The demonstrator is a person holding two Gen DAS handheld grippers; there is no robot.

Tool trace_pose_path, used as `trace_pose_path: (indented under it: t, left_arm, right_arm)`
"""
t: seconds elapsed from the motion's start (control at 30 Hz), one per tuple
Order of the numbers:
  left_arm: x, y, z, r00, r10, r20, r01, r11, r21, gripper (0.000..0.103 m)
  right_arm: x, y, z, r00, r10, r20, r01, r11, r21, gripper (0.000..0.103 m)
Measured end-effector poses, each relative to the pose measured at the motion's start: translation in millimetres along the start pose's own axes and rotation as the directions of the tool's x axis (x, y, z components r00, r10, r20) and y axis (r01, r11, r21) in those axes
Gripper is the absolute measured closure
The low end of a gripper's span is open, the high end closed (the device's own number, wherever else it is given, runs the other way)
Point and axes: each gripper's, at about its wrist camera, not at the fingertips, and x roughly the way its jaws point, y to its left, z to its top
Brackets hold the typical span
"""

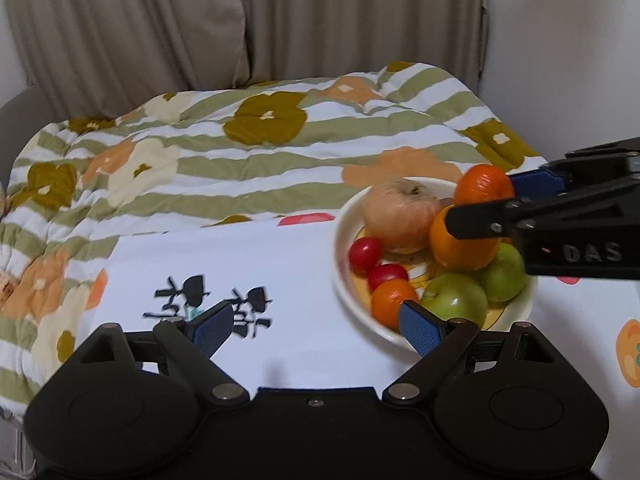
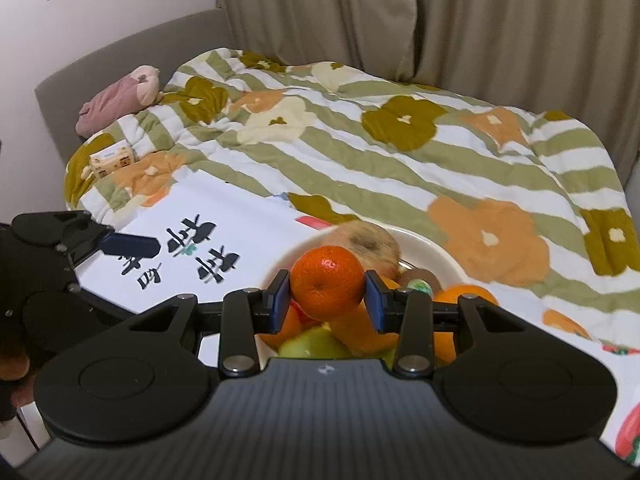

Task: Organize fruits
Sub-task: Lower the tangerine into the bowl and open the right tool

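Beige curtains point(image 1: 132, 28) hang behind a bed covered by a striped, flowered quilt point(image 1: 248, 136), and a white cloth with black characters point(image 1: 280, 264) is spread over the near part of it. I take the white bowl point(image 1: 340, 248) on that cloth as my landmark. Inside it I see a large pale apple point(image 1: 400, 212) at the far side, two small red fruits point(image 1: 366, 254) toward the left rim, a small orange fruit point(image 1: 390, 298) at the near rim, two green apples point(image 1: 456, 298) at the near right, and a big orange point(image 1: 460, 248) between the apples.

My right tool point(image 2: 327, 295) is clamped on a mandarin point(image 2: 327, 286), its blue pads point(image 2: 280, 304) pressing both sides, and holds it above the fruit piled in the bowl. My left tool point(image 1: 320, 330) has its fingers spread wide with nothing between them; it sits at the bowl's near-left edge, one pad just in front of the small orange fruit, the other over the cloth's black characters.
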Motion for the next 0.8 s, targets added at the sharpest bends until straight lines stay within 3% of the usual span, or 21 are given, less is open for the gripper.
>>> trace_pose_path:
  t: [0.33, 0.63, 0.8]
  left_arm:
    - [-4.2, 21.8, -17.6, 0.999, 0.028, -0.032, -0.029, 0.999, -0.038, 0.011]
    - [0.6, 24.8, -17.3, 0.998, 0.045, -0.042, -0.047, 0.998, -0.05, 0.011]
    - [2.3, 24.2, -16.4, 0.998, 0.052, -0.043, -0.054, 0.998, -0.04, 0.011]
  right_arm:
    - [43.1, 16.8, 3.0, 1.0, -0.014, -0.019, 0.013, 0.998, -0.056, 0.049]
    - [54.8, 18.0, -4.5, 0.999, -0.025, -0.022, 0.023, 0.996, -0.09, 0.048]
    - [52.8, 16.9, -5.4, 0.999, -0.033, -0.005, 0.032, 0.993, -0.111, 0.04]
